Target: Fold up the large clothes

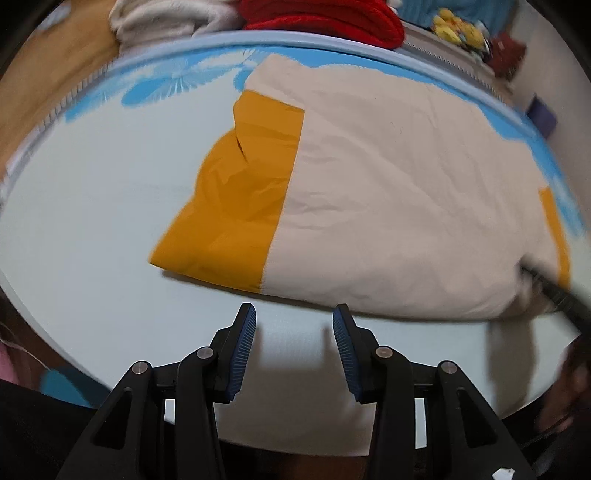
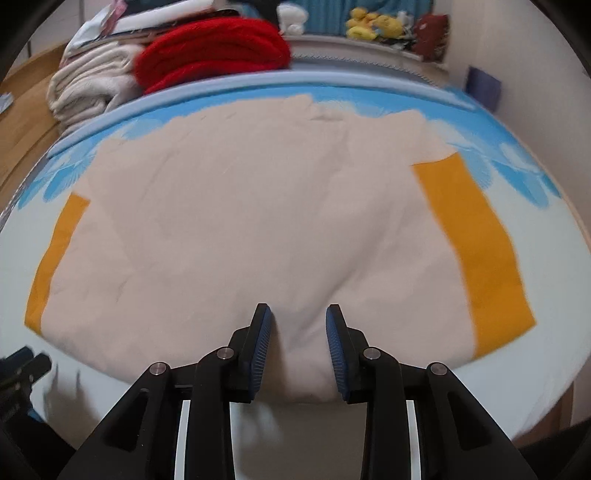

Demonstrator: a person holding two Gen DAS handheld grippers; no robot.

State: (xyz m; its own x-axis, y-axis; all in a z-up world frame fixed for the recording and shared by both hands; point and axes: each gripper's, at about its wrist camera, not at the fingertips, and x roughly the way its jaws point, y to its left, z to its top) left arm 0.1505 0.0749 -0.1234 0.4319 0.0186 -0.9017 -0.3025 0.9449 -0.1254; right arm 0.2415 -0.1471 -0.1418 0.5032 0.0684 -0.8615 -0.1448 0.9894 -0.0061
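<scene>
Cream cloth with orange side panels, the garment (image 1: 388,199), lies spread flat on the pale bed (image 1: 92,229) ahead of the left tool (image 1: 294,314), whose jaws stand partly apart over bare sheet, gripping nothing. To its far right the garment's near corner blurs where a dark shape, likely the right tool, meets it; contact is unclear. From the right wrist, the right tool (image 2: 297,314) stands partly apart with a bulge of the garment's near hem between its pads (image 2: 263,343), which do not press it. Only this view shows both orange panels whole. Beyond the bed sit a red blanket (image 2: 214,44) and yellow plush toys (image 2: 373,24).
</scene>
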